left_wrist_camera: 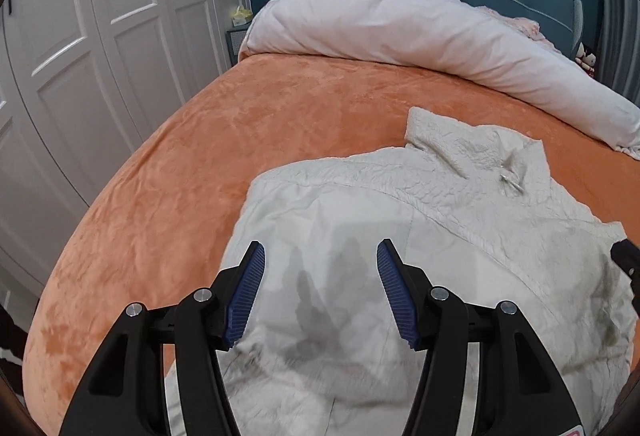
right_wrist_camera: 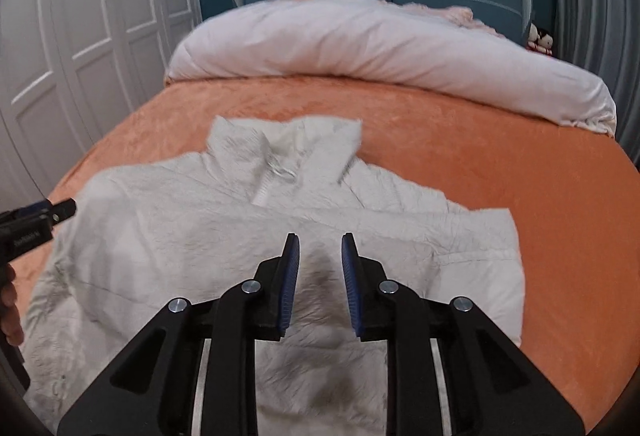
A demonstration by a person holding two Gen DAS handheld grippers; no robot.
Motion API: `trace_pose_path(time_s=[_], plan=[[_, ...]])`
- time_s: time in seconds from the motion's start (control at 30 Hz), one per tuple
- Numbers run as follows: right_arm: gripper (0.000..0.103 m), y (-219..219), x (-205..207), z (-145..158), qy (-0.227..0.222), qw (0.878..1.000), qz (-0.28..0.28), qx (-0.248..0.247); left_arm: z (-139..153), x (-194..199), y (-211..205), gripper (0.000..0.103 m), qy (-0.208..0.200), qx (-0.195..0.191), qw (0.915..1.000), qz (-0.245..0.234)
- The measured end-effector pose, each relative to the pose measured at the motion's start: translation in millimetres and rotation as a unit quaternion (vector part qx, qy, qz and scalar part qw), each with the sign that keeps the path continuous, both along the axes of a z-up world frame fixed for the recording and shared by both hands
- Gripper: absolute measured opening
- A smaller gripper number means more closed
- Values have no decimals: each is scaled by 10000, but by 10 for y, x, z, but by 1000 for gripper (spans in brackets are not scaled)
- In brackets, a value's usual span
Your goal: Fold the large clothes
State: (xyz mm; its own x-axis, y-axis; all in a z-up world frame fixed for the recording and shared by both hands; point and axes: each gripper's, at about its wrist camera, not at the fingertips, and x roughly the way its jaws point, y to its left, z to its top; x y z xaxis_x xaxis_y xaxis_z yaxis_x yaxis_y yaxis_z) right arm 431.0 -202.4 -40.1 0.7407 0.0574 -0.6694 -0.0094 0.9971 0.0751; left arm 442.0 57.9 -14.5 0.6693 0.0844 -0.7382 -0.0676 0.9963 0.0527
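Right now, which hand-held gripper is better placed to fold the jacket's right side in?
Probably right: the right hand-held gripper hovers open above the crinkled white jacket, near its right edge; the left hand-held gripper hangs over its left half.

An orange-covered bed (right_wrist_camera: 500, 172) carries a cream jacket (right_wrist_camera: 192, 220) (collar toward the headboard) — a rolled pale duvet (right_wrist_camera: 380, 48) lies beyond.

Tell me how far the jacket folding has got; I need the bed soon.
Done: the off-white crinkled zip-up jacket lies front-up on the orange plush bedspread, sides apparently folded in, collar toward the rolled white duvet. In hand: nothing; the left gripper and right gripper hover open above it. Left: probably folding the length over, since it lies full length.
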Motion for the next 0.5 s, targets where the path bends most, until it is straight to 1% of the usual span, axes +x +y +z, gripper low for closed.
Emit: trace_pose_path(time_s=[0.1,0.13,0.2,0.3,0.5], plan=[[20,-121,118,-210,193,9996,-182,9,-108,102,-14,57,72,113,9999,28],[16,-178,140,-276,247,9994,-236,53,-146,126,-15,57,99,141,9998,39],[15,-262,148,-363,333,9989,-266,177,-232,167,-3,57,150,176,9997,57],[15,-325,172,-438,429,9979,-283,384,-342,197,7,58,188,234,9995,71],[15,-269,206,-577,536,9978,-232,302,-549,207,-40,59,171,421,9990,15]])
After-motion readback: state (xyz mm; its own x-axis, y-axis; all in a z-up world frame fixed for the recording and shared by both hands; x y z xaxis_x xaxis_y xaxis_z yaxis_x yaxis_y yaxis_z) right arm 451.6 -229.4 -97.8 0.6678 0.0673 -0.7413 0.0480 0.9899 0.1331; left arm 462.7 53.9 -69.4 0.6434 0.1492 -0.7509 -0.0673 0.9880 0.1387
